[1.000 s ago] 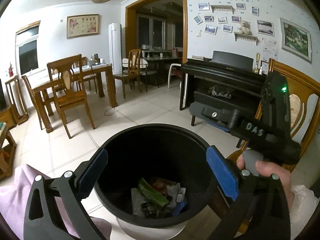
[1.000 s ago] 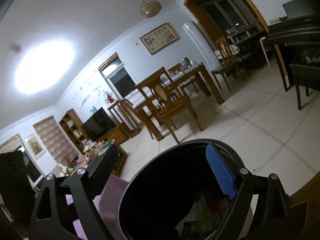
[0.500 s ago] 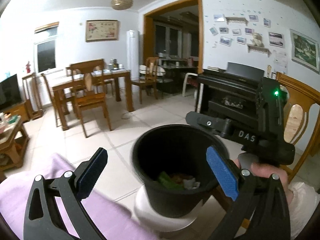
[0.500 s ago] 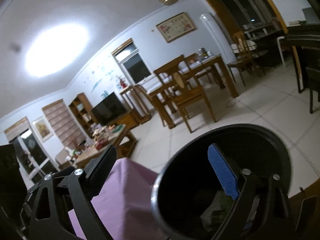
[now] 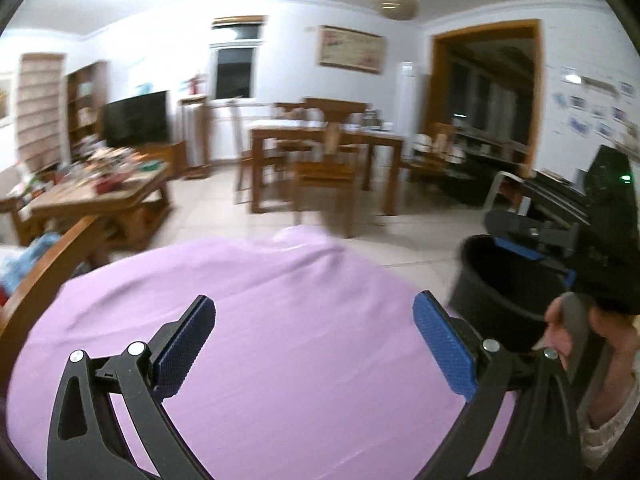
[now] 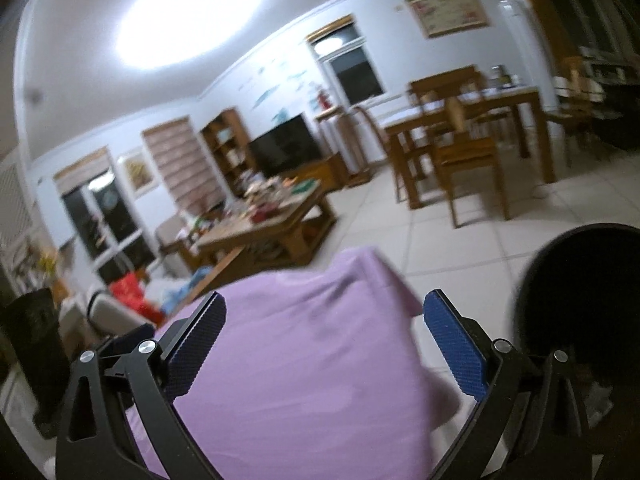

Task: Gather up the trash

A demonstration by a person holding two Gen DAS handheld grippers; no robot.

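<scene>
Left tool (image 5: pixel 314 344): jaws spread wide, nothing between them, hovering over the purple cloth (image 5: pixel 280 320). Right tool (image 6: pixel 324 342): jaws also wide apart and empty, above the same cloth. Black bin (image 5: pixel 504 292) stands at the cloth's right edge; from the left wrist view the right tool sits over the bin's rim. Bin contents too dark to make out. Beyond the cloth: cluttered low desk (image 6: pixel 260 228), dining chair (image 5: pixel 324 172). Both views blurred.

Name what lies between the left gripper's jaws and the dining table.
In the left wrist view, purple cloth fills the space ahead of the open left gripper, then bare tiled floor up to the dining table.
</scene>
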